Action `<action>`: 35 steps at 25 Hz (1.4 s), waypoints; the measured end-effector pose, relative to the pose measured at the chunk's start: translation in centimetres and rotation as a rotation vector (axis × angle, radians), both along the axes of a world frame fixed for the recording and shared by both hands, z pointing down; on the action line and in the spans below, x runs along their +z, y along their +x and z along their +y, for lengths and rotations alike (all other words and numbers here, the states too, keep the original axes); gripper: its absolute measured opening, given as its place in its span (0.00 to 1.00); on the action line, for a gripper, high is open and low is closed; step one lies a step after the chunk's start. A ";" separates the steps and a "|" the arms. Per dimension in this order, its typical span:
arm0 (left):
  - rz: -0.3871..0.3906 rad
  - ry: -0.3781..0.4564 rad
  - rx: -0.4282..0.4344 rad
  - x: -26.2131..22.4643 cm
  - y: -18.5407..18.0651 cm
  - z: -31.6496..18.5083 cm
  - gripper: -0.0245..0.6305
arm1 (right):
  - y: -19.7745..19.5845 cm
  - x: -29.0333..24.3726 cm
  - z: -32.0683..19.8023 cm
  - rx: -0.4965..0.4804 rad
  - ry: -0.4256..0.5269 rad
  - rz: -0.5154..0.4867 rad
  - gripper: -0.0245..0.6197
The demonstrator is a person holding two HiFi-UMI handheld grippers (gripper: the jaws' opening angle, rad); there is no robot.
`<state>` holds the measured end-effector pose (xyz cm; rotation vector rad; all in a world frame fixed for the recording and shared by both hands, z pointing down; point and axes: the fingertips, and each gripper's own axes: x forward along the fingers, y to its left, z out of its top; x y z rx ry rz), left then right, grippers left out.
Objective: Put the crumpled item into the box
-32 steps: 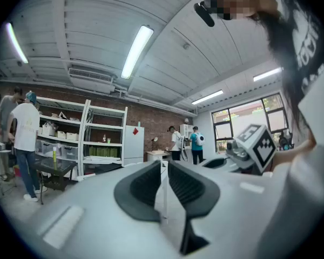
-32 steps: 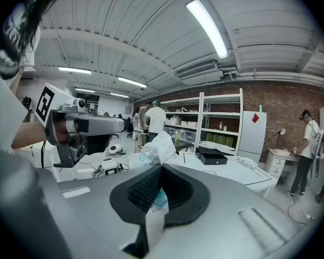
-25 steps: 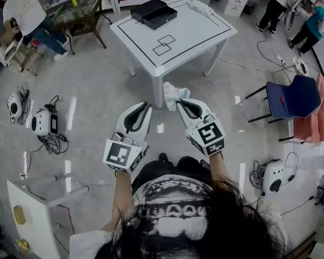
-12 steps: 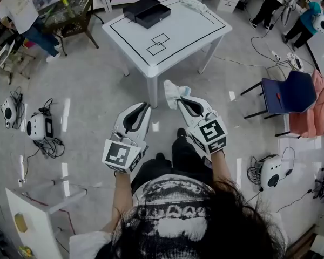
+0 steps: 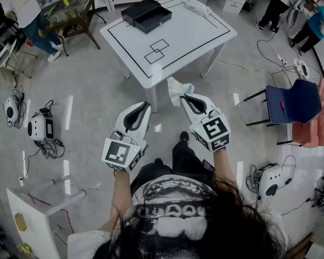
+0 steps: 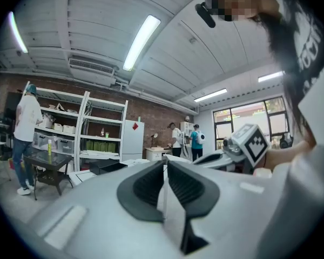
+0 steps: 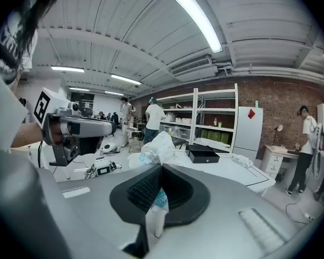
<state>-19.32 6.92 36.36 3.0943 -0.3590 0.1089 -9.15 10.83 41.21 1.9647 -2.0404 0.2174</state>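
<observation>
Just right of centre, the right gripper [image 5: 184, 97] clamps the crumpled item [image 5: 176, 88]; left gripper [image 5: 144, 107] closed, empty. Carry step: next, reach over the box [image 5: 147, 14], upper centre on the table [image 5: 194, 31]

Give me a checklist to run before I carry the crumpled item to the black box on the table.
1. Right gripper shut on the crumpled item: ok.
2. Left gripper holds nothing, jaws together: ok.
3. Crumpled item above the black box: not ok. It is short of the near corner of the table, and the box sits at the far left corner.
4. Way across the table to the box free of things: ok, only taped outlines lie there.
5. Box open on top: cannot tell.
</observation>
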 end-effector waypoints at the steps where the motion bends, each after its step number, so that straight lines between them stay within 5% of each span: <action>1: -0.006 0.001 -0.005 0.2 1.2 -0.4 0.04 | 1.1 0.3 -0.4 -0.005 -0.003 -0.003 0.04; 16: -0.017 0.009 -0.143 -0.2 18.1 -2.5 0.04 | 17.5 1.0 -2.9 -0.134 -0.017 -0.011 0.04; 35: -0.098 0.009 -0.226 1.4 22.9 -5.5 0.04 | 23.9 3.6 -6.0 -0.194 -0.031 -0.046 0.04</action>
